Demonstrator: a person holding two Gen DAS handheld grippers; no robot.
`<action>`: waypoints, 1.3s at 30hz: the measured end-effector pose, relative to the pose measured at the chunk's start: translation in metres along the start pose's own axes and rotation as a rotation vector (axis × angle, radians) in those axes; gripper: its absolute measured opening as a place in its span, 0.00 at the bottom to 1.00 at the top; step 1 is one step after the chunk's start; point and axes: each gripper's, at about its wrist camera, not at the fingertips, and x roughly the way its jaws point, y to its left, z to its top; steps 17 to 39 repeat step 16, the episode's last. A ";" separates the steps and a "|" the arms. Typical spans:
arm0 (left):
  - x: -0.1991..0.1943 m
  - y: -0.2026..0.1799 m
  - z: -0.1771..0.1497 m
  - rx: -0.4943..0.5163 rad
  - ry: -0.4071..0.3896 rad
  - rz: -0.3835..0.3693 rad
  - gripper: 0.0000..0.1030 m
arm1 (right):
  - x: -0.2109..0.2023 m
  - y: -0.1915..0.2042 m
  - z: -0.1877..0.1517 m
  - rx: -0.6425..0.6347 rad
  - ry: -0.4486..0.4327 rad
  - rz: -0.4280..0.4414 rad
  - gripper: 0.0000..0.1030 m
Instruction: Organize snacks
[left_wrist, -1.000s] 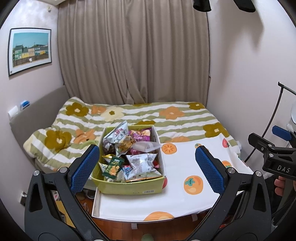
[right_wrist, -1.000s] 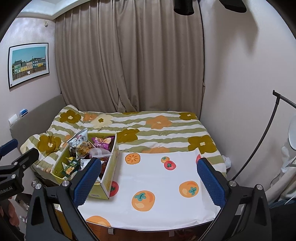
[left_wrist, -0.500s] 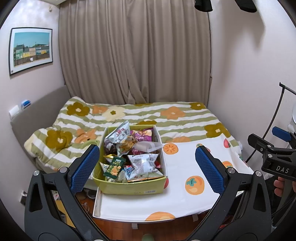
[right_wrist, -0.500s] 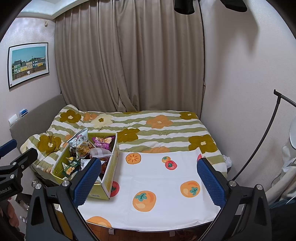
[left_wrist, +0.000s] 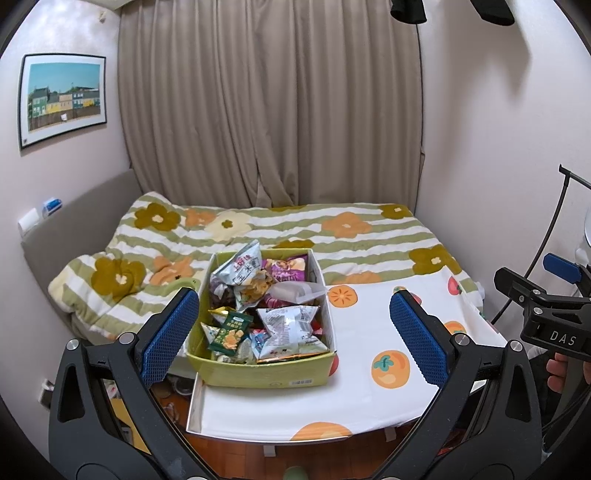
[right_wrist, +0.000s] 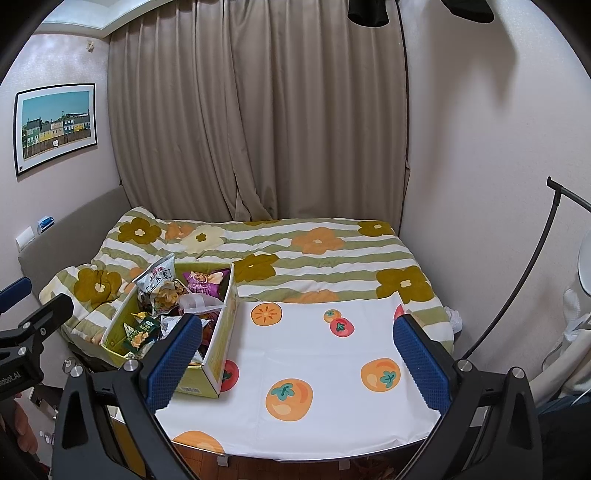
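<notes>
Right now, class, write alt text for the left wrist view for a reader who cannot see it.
A green box crammed with snack packets sits at the left end of a fruit-print tablecloth, framed by the left gripper, its blue-padded fingers open and empty. Behind lie a flowered bed and closed curtains; the right gripper shows at the right edge.

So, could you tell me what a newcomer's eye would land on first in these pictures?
Probably the green box crammed with snack bags, sitting at the left end of the white fruit-print table. Behind it lies a bed with a flowered striped quilt, backed by tan curtains. Both grippers, left and right, are open and empty, short of the table.
</notes>
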 end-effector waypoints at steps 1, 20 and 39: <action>0.000 0.000 0.000 0.000 0.000 0.000 1.00 | 0.000 0.000 0.000 -0.001 0.000 0.000 1.00; 0.002 0.004 -0.002 0.003 -0.031 0.047 1.00 | 0.000 0.001 0.001 0.001 0.003 0.001 1.00; 0.002 0.004 -0.002 0.003 -0.031 0.047 1.00 | 0.000 0.001 0.001 0.001 0.003 0.001 1.00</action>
